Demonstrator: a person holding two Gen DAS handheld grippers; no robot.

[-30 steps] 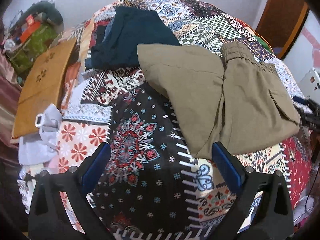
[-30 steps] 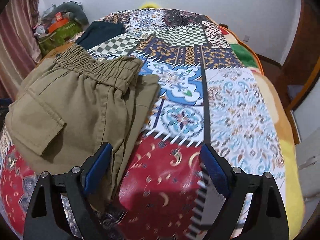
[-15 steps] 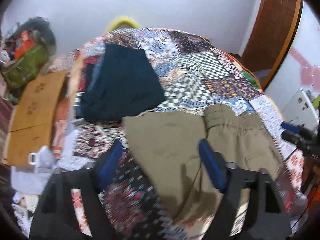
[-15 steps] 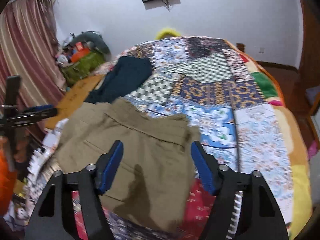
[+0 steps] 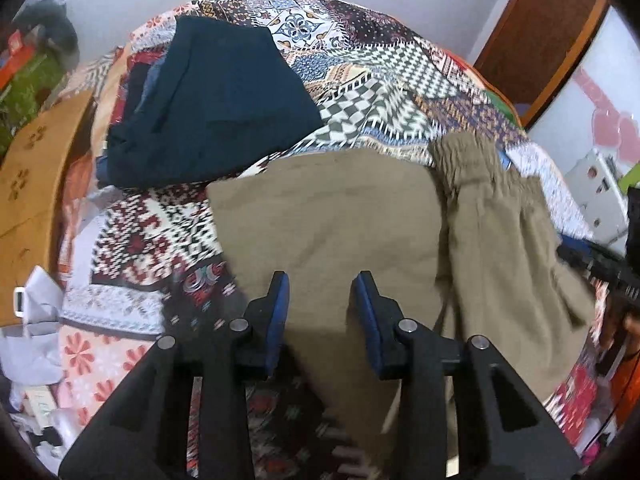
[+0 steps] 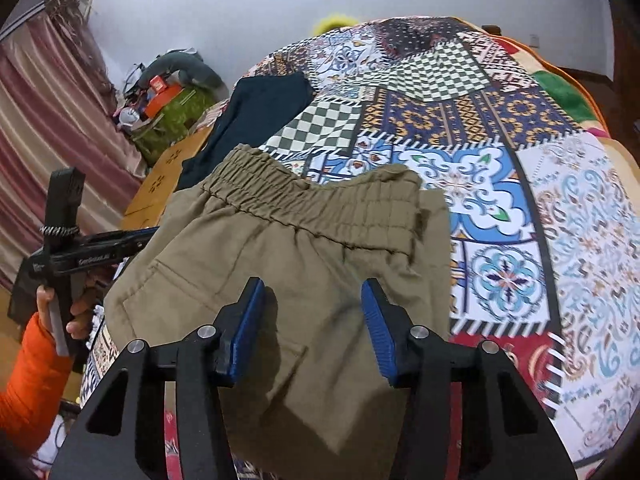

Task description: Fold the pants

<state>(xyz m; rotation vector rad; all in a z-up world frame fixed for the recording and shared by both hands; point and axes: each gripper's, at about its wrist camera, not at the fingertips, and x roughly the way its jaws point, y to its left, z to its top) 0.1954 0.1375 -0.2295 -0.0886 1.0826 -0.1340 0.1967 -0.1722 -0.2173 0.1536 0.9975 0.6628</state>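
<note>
Left wrist: left gripper (image 5: 318,284) hovers parted above pants (image 5: 352,216).

My left claw (image 5: 319,312) hangs with its blue pads (image 5: 278,312) parted by a moderate gap, gripping nothing. My right claw (image 6: 313,330) is spread wider, pads (image 6: 249,328) apart and empty. My left hand (image 6: 68,316), in an orange sleeve, grips the left claw's handle.

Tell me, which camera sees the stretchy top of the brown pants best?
The right wrist view. There the stretchy waistband runs wide and sharp across the middle of the brown pants, with nothing covering it. The left wrist view shows it only as a blurry, bunched strip off to the right side.
</note>
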